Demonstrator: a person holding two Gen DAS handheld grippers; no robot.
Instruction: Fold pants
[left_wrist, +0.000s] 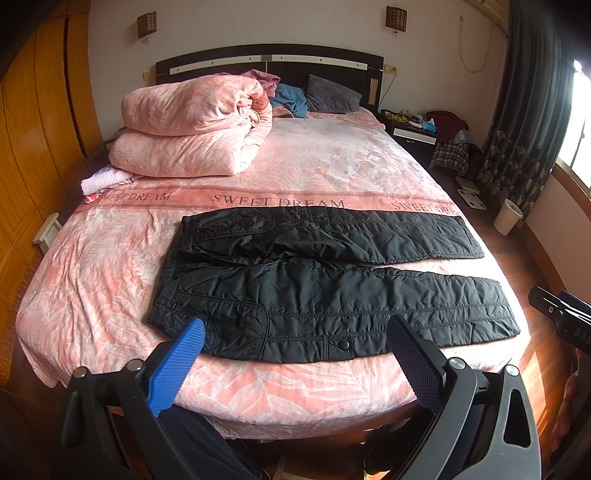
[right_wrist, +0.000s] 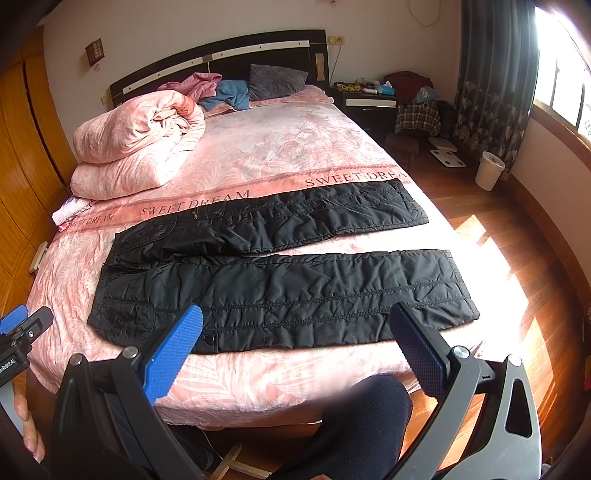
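Left wrist view is showing the pants (left_wrist: 332, 288) lying flat and unfolded across the foot of the bed (left_wrist: 314, 158), waistband toward nine o'clock, cuffs toward three o'clock, the two legs spreading slightly apart with pink sheet showing between them. Nothing is being gripped, so the job is judged to be at its very start: the approach before the first fold.

The left tongs (left_wrist: 295, 332) are hanging wide, holding nothing, just off the near hem, with the pants spreading from ten to two o'clock ahead of them. The right tongs (right_wrist: 295, 325) are likewise gaping wide and holding nothing, the near leg lying at twelve o'clock.

The next move is probably calling for both tongs to be pinching the near leg's edge, one by the waistband, one by the cuff, and carrying it over onto the far leg.
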